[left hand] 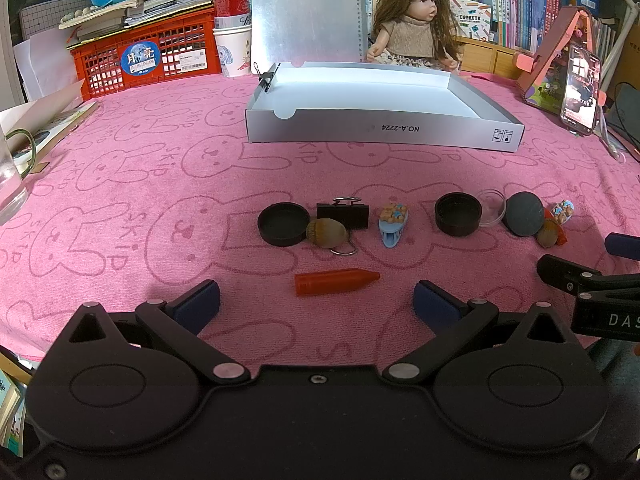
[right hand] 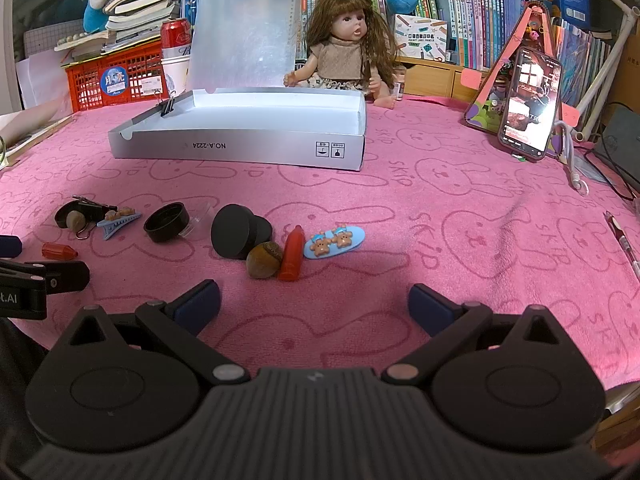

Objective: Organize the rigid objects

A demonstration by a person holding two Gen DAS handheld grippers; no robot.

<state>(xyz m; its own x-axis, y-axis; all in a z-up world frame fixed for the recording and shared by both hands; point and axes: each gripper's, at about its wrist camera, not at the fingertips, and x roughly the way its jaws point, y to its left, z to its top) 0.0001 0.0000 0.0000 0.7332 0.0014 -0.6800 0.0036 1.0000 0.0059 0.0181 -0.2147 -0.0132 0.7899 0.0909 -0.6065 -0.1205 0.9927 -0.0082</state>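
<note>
Left wrist view: the left gripper hangs low over the pink rabbit-print towel covering the bench, level and facing the far side, its jaws spread wide with nothing between them. Just ahead of the gap lies an orange crayon-shaped plastic cap, pointing right. Beyond it, from left to right, runs a row of small items: a shallow black round lid, a brown acorn touching that lid, a black binder clip behind the acorn, a blue hair clip with bear figures, a taller black round cap, a clear plastic dish and a dark grey disc. The open silver cardboard box sits well beyond the row, its lid standing upright. At the right edge, part of the right gripper shows.

Right wrist view: the right gripper is likewise held low and level over the towel, jaws wide apart and holding nothing. Ahead and slightly left of them stand two black discs leaning together, a second brown acorn, a second orange crayon-shaped cap touching that acorn, and a light blue oval clip with two bears just to the right. A long-haired doll sits behind the box.
</note>
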